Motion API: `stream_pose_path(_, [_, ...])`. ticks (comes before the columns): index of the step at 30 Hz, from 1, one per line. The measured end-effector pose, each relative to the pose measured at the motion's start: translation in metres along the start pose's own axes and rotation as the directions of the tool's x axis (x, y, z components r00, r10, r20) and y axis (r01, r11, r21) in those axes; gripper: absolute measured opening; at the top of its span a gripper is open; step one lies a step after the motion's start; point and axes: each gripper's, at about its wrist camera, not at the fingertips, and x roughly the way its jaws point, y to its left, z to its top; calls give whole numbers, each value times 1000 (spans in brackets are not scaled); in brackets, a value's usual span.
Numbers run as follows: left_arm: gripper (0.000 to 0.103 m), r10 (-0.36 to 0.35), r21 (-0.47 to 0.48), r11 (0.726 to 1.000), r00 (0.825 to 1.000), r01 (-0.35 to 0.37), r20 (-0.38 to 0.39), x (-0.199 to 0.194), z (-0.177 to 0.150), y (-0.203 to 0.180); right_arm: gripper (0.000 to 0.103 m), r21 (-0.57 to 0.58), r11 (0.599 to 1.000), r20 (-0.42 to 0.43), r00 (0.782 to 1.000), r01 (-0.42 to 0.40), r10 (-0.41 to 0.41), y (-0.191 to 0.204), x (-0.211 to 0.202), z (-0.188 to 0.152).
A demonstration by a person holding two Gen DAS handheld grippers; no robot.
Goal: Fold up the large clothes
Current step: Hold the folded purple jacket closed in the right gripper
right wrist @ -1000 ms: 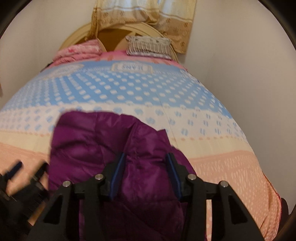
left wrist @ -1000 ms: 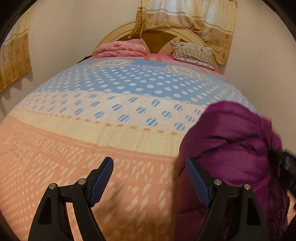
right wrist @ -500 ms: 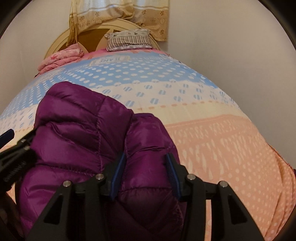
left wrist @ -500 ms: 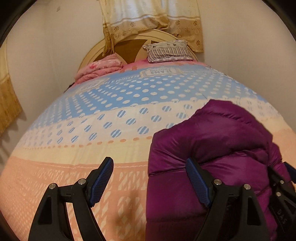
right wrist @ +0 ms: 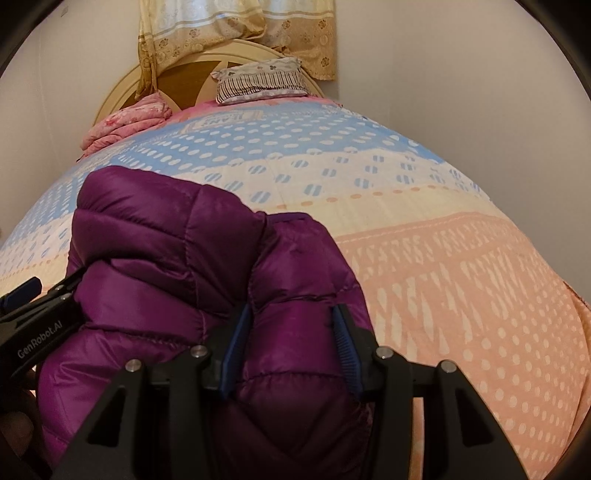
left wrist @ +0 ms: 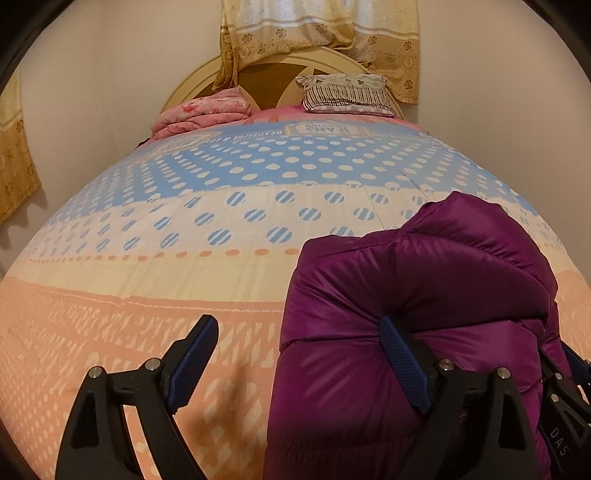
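A purple puffer jacket (left wrist: 424, 295) is bunched into a thick folded bundle at the near edge of the bed; it fills the lower left of the right wrist view (right wrist: 184, 258). My left gripper (left wrist: 299, 362) is open, its right finger pressing against the bundle's left side, its left finger over bare bedspread. My right gripper (right wrist: 291, 350) is shut on a thick fold of the jacket. The right gripper also shows at the left wrist view's right edge (left wrist: 565, 398), and the left gripper at the right wrist view's left edge (right wrist: 33, 314).
The bed carries a bedspread (left wrist: 221, 229) banded in blue, cream and peach. A folded pink blanket (left wrist: 207, 112) and a striped pillow (left wrist: 347, 92) lie by the round headboard (left wrist: 266, 81). Walls stand close on both sides, with curtains (left wrist: 317, 33) behind.
Both views have swung, so the headboard sits more centred. The jacket bundle now sits against my left gripper's right finger. The right gripper keeps its hold on the jacket.
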Motion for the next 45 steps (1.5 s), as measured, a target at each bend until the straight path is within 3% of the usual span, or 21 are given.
stream_pose_path(28, [95,8,22,1000,999,-7,-43,12,-5,-4,51,4,1000,-48,999,-8,8,1,8,-5])
stream_pose_path(31, [95,1,33,999,998,2,-66,10,-1,-3,52,-36,999,-88,996,-6,2,2,6,2])
stream_pose_path(33, [95,-3,46,999,995,8,-100,2,9,-2,63,-13,1000,-82,997,-14,12,-4,-7,14])
stream_pose_path(35, [95,-10,34,999,999,11,-39,-16,22,0,79,24,1000,-17,1000,9,-8,-10,-25,26])
stream_pose_path(37, [95,-21,11,1000,1000,21,-12,-25,35,-1,82,44,999,14,1000,3,-4,-9,-33,41])
stream_pose_path(40, [95,-13,-6,1000,1000,13,-21,-17,44,-10,73,98,995,33,999,12,-16,-10,-18,55])
stream_pose_path(41, [95,1,1,1000,1000,-1,-31,-9,42,-15,56,118,993,13,1000,11,-13,-12,-7,55])
stream_pose_path(42, [95,12,9,1000,999,-11,-37,-3,40,-18,47,142,990,-18,1000,9,-6,-14,6,53])
stream_pose_path(45, [95,32,18,999,998,-31,-47,12,30,-22,44,183,983,-64,998,2,10,-21,28,38])
